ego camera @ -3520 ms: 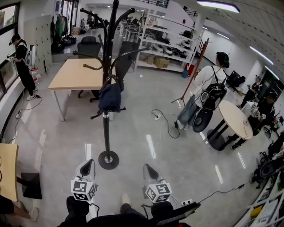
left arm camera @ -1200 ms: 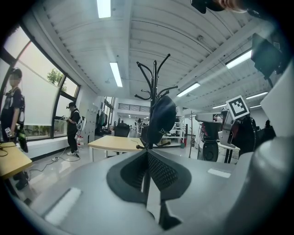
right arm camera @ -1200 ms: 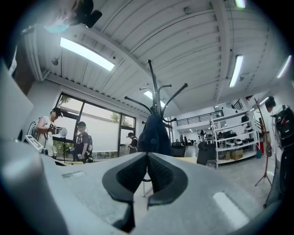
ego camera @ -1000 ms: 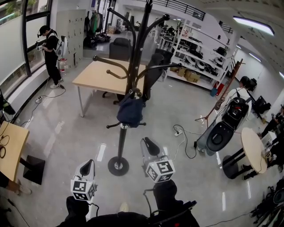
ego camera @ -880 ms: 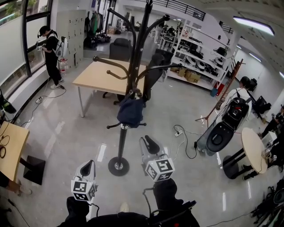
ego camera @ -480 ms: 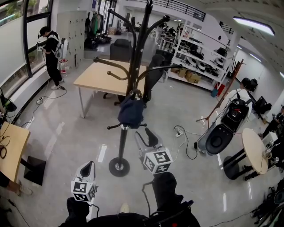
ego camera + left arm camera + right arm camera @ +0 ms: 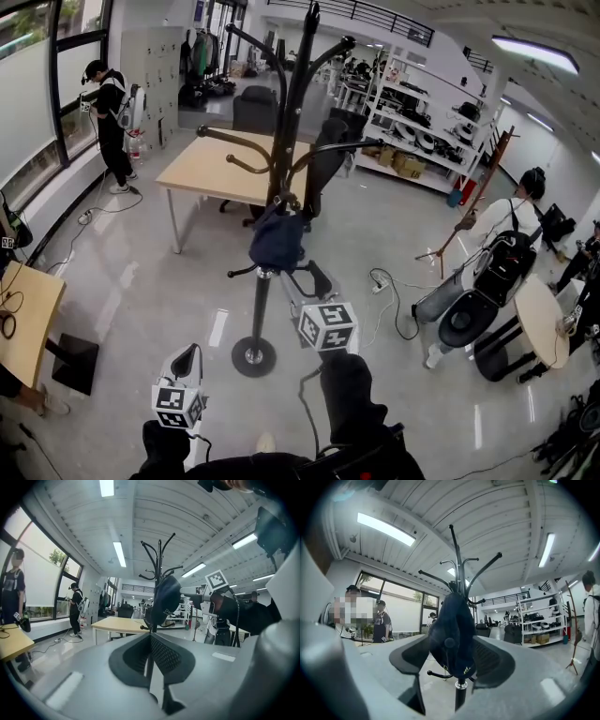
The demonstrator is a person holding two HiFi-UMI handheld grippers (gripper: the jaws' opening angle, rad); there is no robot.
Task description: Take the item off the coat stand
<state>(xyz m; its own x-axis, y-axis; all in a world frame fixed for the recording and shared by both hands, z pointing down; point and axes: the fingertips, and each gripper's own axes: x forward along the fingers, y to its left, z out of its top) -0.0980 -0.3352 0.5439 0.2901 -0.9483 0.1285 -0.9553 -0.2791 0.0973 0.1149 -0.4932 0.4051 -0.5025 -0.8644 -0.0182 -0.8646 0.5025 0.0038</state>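
Right gripper [image 7: 306, 277] jaws just opened wide, cap [image 7: 277, 242] between, unpinched. Cap on stand [image 7: 261, 314], frame centre. Left gripper [image 7: 186, 359] closed, empty, lower left. Risk: shallow pinch slips off; sideways pull snags cap, tips stand.

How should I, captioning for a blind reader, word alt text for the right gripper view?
A dark blue cap hangs on a black coat stand, framed between the jaws of the right gripper, which have just been opening and do not press on it. Behind are windows, people standing, and shelves.
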